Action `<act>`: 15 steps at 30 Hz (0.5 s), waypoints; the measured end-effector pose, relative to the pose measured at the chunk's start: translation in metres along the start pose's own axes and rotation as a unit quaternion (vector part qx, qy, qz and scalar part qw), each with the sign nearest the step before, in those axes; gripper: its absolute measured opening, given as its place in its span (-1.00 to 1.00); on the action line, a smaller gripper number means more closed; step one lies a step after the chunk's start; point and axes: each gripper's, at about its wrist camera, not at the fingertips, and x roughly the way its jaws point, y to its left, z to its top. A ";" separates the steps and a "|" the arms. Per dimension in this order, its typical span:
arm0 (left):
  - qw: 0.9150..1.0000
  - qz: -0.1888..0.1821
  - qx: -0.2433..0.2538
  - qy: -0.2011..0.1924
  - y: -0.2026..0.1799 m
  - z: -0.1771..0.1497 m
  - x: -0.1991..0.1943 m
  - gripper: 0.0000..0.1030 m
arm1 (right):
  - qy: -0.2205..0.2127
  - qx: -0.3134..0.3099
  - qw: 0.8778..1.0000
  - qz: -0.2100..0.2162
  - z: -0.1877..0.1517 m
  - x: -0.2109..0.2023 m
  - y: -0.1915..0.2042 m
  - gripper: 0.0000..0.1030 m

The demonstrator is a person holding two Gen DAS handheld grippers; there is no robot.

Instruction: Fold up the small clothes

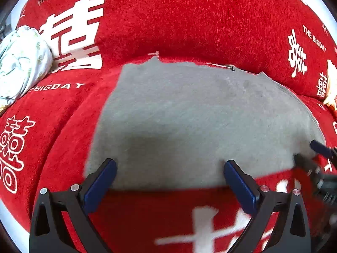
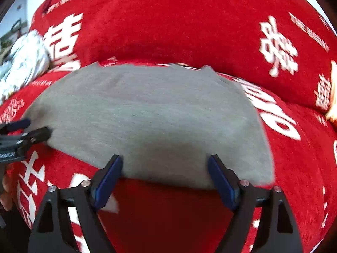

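A grey garment [image 1: 189, 122] lies spread flat on a red sofa cover [image 1: 168, 21] printed with white characters. In the left wrist view my left gripper [image 1: 170, 168] hovers over the garment's near edge, towards its left side, open, with its blue pads wide apart and nothing pressed between them. At the right edge of that view my right gripper [image 1: 307, 151] shows by the garment's near right corner. From the right wrist view the grey garment [image 2: 147, 116] fills the middle, and my right gripper [image 2: 165, 162] stands open above its near edge. My left gripper [image 2: 38, 128] appears at the far left.
A white bundle of leaf-patterned fabric [image 1: 21, 63] rests against the sofa back on the left, also seen as a white bundle [image 2: 25, 59] in the right wrist view. A cream-and-orange object [image 1: 330, 84] sits at the far right. The sofa backrest rises right behind the garment.
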 end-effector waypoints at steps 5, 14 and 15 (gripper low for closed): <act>0.999 0.002 -0.042 -0.001 0.032 -0.018 -0.020 1.00 | 0.001 0.041 0.999 -0.017 -0.011 -0.012 -0.037 0.67; 0.962 -0.159 -0.224 0.002 0.088 -0.043 -0.039 1.00 | -0.041 0.112 0.993 0.017 -0.026 -0.044 -0.023 0.68; 0.950 -0.191 -0.246 0.002 0.090 -0.041 -0.034 0.99 | -0.038 0.106 0.993 0.022 -0.028 -0.042 -0.016 0.68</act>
